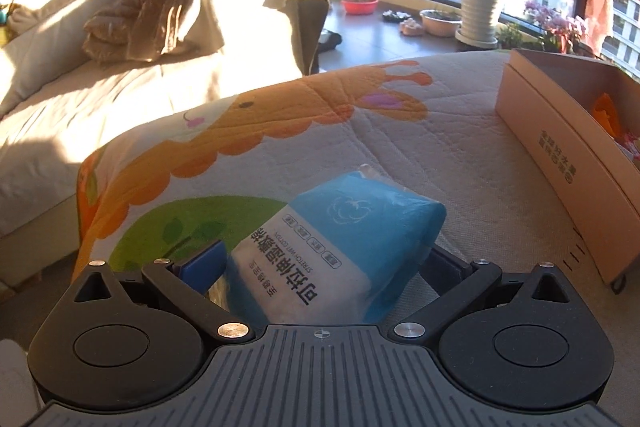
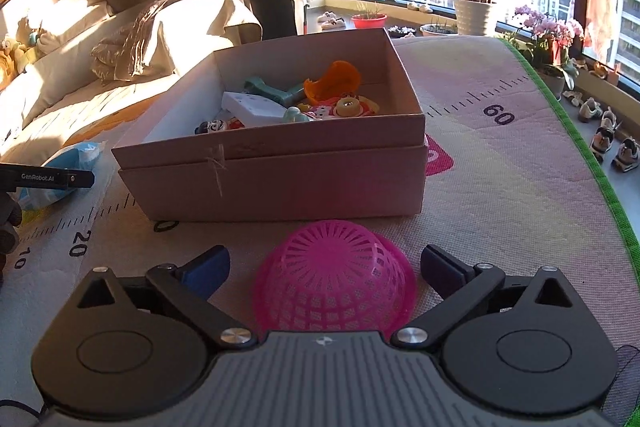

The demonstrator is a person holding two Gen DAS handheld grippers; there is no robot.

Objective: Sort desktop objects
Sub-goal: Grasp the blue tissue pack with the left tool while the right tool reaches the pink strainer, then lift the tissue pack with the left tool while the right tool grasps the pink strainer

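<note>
Right wrist: one upturned basket (image 2: 334,277) between the spread right tongs (image 2: 326,269); left tongs (image 1: 320,263) grip one pack (image 1: 340,239).

Pink basket (image 2: 336,279) upturned — before open box (image 2: 276,155).

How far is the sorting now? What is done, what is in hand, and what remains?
Done: several toys already lie in the cardboard box. In hand: nothing is gripped. The right gripper is open around the upturned pink basket; the left gripper straddles the blue wipes pack, grip unclear. Left: both still lie on the mat.
</note>
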